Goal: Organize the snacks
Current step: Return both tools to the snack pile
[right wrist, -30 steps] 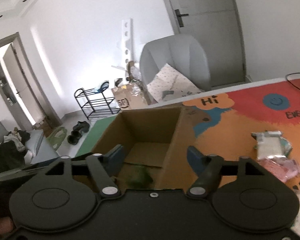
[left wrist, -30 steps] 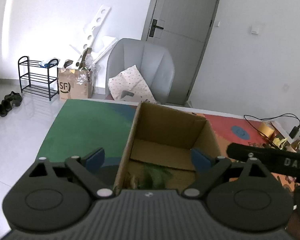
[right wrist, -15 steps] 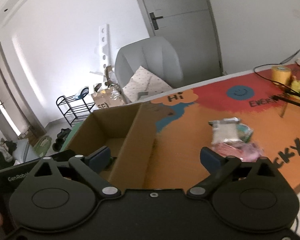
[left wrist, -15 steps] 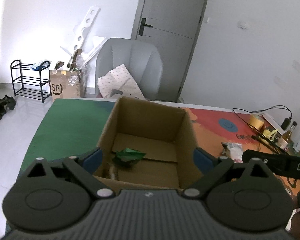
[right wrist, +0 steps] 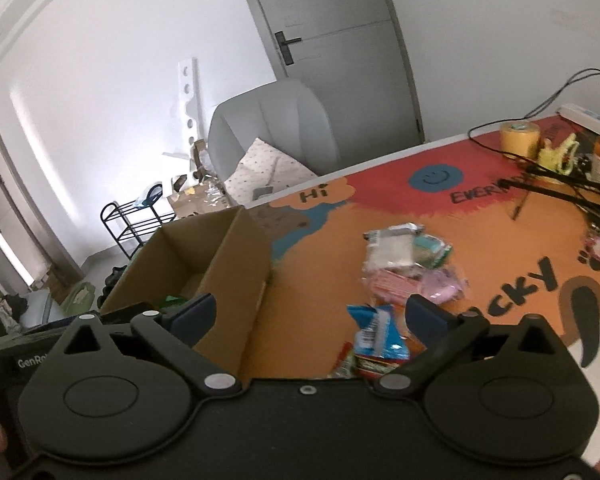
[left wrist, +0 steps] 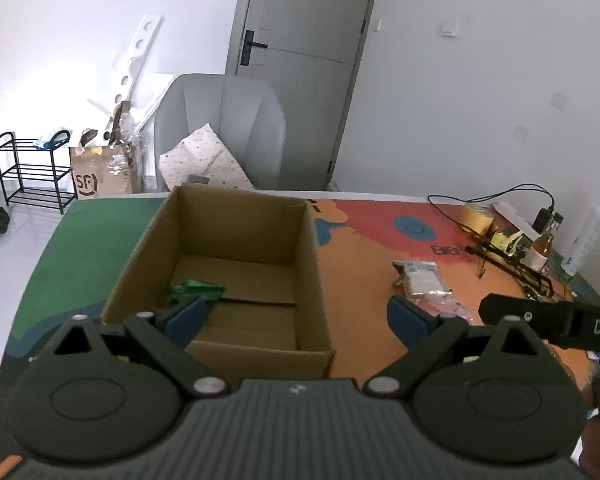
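My left claw (left wrist: 296, 316) hangs spread wide at the lower middle of its frame, holding nothing, its blue pads either side of the near wall of the cardboard box (left wrist: 236, 264). The box sits open at centre frame on the colourful mat (left wrist: 364, 256), and a green snack packet (left wrist: 196, 290) lies on its floor at the lower left, just beyond my left pad. My right claw (right wrist: 310, 314) is also spread and empty, low in its frame. Between its pads lies a blue snack packet (right wrist: 376, 332), with another wrapper (right wrist: 374, 366) just below it. Above them, at right of centre, a white packet (right wrist: 392, 250) and a pink packet (right wrist: 412, 284) lie heaped together on the mat. The box fills the left of that frame.
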Demonstrator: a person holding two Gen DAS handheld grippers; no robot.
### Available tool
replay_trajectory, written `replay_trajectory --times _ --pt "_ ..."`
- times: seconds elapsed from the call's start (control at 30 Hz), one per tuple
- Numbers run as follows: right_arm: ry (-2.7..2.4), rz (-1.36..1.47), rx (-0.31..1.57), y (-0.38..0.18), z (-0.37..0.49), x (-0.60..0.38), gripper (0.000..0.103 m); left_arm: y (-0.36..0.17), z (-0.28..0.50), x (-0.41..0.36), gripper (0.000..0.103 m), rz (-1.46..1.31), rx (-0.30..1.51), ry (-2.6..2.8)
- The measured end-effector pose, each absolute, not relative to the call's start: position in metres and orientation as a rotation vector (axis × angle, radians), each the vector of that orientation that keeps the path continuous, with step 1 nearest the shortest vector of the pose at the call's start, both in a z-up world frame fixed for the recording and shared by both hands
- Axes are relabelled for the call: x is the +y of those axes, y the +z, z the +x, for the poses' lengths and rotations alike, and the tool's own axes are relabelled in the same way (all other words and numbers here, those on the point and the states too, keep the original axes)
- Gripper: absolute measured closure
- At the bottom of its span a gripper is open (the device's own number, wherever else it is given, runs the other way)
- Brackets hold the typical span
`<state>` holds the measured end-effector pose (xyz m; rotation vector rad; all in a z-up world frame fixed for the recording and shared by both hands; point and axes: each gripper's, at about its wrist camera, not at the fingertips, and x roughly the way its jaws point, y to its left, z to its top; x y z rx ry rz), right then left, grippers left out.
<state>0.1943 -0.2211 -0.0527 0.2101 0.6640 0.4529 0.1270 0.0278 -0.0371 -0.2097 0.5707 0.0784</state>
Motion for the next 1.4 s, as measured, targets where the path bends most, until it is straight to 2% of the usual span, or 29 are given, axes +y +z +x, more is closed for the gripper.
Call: replay_trajectory --times 0.7,0.87,1.03,1.2,1.4 --pt "0.405 0.245 0.702 -0.076 0.19 -0.291 0.001 -0.05 0.127 -0.031 0.006 -0.215 0.579 -0.048" --pt "0.414 0.235 0.734 -0.088 0.192 -0.295 0.013 -0.059 0.132 -0.039 0.008 -0.236 0.592 -0.065" --pt "0.42 0.236 0.783 -0.104 0.197 -0.293 0.031 -0.07 0.139 -0.049 0.01 -0.231 0.618 -0.084" --pt "0.414 0.238 0.82 -0.117 0.203 -0.293 0.044 -0.083 0.149 -0.055 0.023 -0.233 0.663 -0.105" --pt "0.4 0.246 0.857 -0.13 0.21 -0.292 0.046 -0.098 0.163 -0.059 0.033 -0.237 0.708 -0.111"
